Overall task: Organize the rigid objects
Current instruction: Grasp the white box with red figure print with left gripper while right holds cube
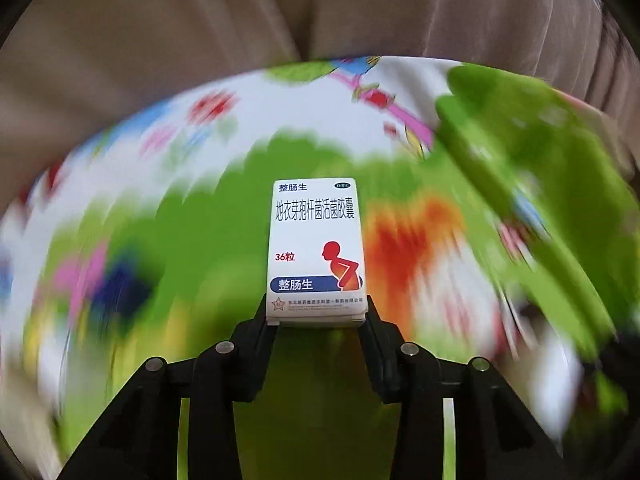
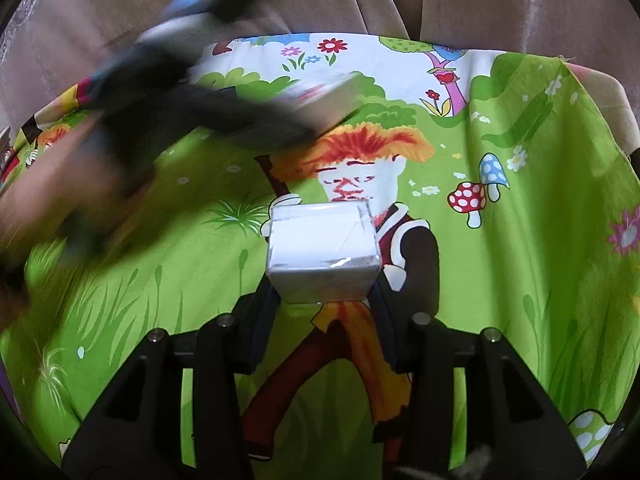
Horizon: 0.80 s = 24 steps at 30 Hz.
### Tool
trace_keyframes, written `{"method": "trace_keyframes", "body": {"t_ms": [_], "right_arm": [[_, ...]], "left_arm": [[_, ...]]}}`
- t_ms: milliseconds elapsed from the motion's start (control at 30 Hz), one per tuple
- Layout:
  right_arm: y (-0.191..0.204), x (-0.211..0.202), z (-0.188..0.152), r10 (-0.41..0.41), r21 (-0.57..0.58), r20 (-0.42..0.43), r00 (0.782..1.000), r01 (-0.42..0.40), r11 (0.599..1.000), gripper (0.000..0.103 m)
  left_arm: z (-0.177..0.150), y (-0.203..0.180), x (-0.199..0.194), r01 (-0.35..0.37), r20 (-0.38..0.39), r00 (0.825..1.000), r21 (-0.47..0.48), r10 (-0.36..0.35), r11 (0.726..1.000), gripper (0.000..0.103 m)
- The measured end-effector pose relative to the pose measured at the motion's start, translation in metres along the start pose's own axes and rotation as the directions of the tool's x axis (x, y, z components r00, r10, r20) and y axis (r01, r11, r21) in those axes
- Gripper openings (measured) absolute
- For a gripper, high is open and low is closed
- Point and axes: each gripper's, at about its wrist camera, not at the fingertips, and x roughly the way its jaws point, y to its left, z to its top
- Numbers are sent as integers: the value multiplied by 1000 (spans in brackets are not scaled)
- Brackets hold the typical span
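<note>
My left gripper [image 1: 317, 314] is shut on a white medicine box [image 1: 316, 248] with blue and red print, held flat above the cartoon-print cloth [image 1: 192, 240], which is motion-blurred. My right gripper [image 2: 323, 294] is shut on a plain white box wrapped in clear film [image 2: 322, 250], held above the cloth [image 2: 520, 260]. In the right wrist view the left gripper [image 2: 192, 112] shows as a dark blur at upper left, with the medicine box [image 2: 328, 98] at its tip.
The green cartoon cloth covers the table, with a folded-up edge at right [image 1: 520, 160]. Beige curtains [image 2: 480, 0] hang behind the far edge. The person's hand [image 2: 40, 208] is blurred at left.
</note>
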Motion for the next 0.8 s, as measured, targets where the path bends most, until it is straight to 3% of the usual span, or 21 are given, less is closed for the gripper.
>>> {"method": "trace_keyframes", "body": {"t_ms": [133, 300, 367, 433, 467, 633, 800], "right_arm": [[-7, -2, 0, 32, 27, 6, 999, -32, 999, 50], [-10, -5, -1, 51, 43, 11, 999, -51, 998, 50], [-11, -5, -1, 55, 48, 13, 998, -55, 997, 50], [-10, -5, -1, 52, 46, 12, 999, -52, 998, 50], [-10, -4, -1, 47, 43, 11, 999, -48, 998, 50], [-5, -3, 0, 27, 15, 5, 1000, -27, 1000, 53], [6, 1, 2, -5, -40, -7, 1000, 5, 999, 63]], "left_arm": [[-92, 16, -68, -64, -46, 997, -128, 58, 990, 41], [-155, 20, -106, -91, -26, 996, -201, 88, 975, 43], [-158, 19, -108, -106, -6, 994, -212, 107, 971, 49], [-157, 23, -101, -135, 7, 990, -217, 139, 967, 77], [-155, 22, -100, -136, 22, 989, -226, 144, 965, 82], [-144, 25, -87, -144, 30, 987, -236, 156, 961, 84], [-136, 28, -78, -152, 19, 987, -240, 162, 959, 90]]}}
